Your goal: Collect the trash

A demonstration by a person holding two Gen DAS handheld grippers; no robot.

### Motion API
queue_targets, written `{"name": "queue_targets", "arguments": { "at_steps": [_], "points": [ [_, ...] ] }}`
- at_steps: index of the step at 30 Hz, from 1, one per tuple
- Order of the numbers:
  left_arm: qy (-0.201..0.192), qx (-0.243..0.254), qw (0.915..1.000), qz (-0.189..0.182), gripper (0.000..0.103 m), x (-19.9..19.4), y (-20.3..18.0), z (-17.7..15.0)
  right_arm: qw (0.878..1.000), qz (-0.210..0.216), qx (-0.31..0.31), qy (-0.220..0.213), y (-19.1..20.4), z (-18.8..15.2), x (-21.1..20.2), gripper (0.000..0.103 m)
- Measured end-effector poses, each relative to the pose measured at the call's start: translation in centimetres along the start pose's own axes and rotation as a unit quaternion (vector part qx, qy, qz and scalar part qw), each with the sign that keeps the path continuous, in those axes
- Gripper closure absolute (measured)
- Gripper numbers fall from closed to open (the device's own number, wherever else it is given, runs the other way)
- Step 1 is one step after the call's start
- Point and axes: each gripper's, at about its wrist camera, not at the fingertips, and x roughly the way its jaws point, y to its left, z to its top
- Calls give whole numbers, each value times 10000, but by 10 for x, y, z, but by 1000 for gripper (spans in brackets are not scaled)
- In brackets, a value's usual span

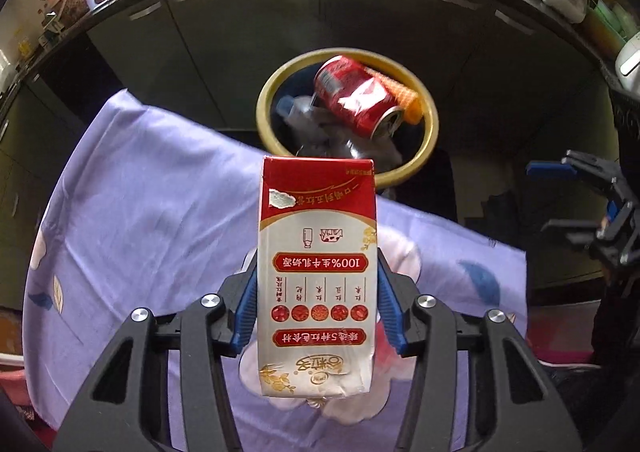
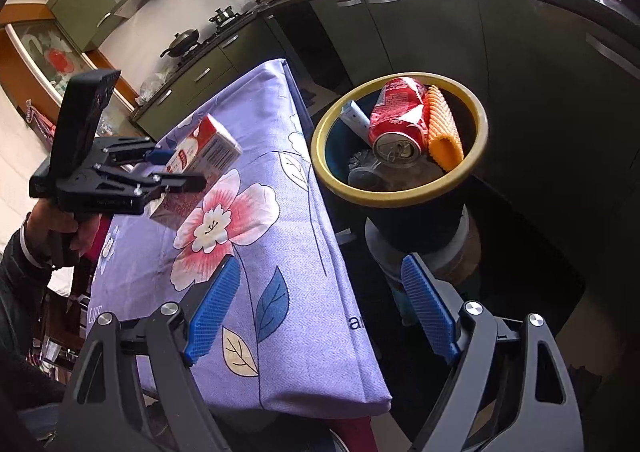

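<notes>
A red-and-white milk carton [image 1: 317, 276] is clamped between the blue pads [image 1: 247, 306] of the left gripper [image 1: 316, 304], one pad pressed on each side wall, and is held clear above the lilac flowered tablecloth [image 1: 152, 187]. In the right wrist view the same carton [image 2: 200, 167] is seen tilted in the left gripper [image 2: 176, 171], which is carried by a hand [image 2: 60, 228] in a dark sleeve at the table's left side.

The right gripper [image 2: 320, 312] is held wide apart with nothing between its blue pads [image 2: 212, 312]; one finger is seen over the tablecloth [image 2: 280, 252], the other beyond the table edge, in front of the bin's base.

Just past the table edge a dark bin with a yellow rim [image 2: 320, 139] is stood. A crushed red soda can [image 2: 400, 119], an orange ribbed piece [image 2: 442, 127] touching it and a white tube [image 2: 354, 113] are piled in it. Dark kitchen cabinets [image 2: 420, 35] are seen behind.
</notes>
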Motion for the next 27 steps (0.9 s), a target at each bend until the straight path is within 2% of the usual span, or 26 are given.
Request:
{"name": "queue_targets", "arguments": {
  "at_steps": [4, 7, 10, 15, 18, 19, 24, 27],
  "points": [
    [-209, -335, 9987, -329, 54, 26, -5, 61, 9998, -34, 189, -55, -18, -2, -7, 21],
    [-239, -884, 9938, -630, 54, 56, 3, 93, 9996, -33, 287, -75, -29, -4, -12, 21],
    [-183, -1711, 9798, -1015, 54, 86, 21, 109, 9993, -16, 358, -86, -39, -5, -16, 21],
    [-50, -2791, 9503, -1377, 54, 125, 48, 107, 9991, 6, 416, -117, -54, -6, -22, 21],
    [-99, -3125, 9372, -1547, 44, 137, 51, 102, 9988, 30, 468, -139, -60, -4, -23, 21],
    [-146, -3138, 9362, -1574, 40, 138, 51, 102, 9987, 47, 480, -144, -60, -4, -23, 21],
    [-420, -3119, 9337, -1709, 37, 121, 53, 98, 9989, 85, 412, -207, -56, -6, -27, 21],
    [-771, -2952, 9388, -1597, 30, 89, 44, 86, 9990, 84, 340, -260, -50, -8, -30, 21]
  ]
}}
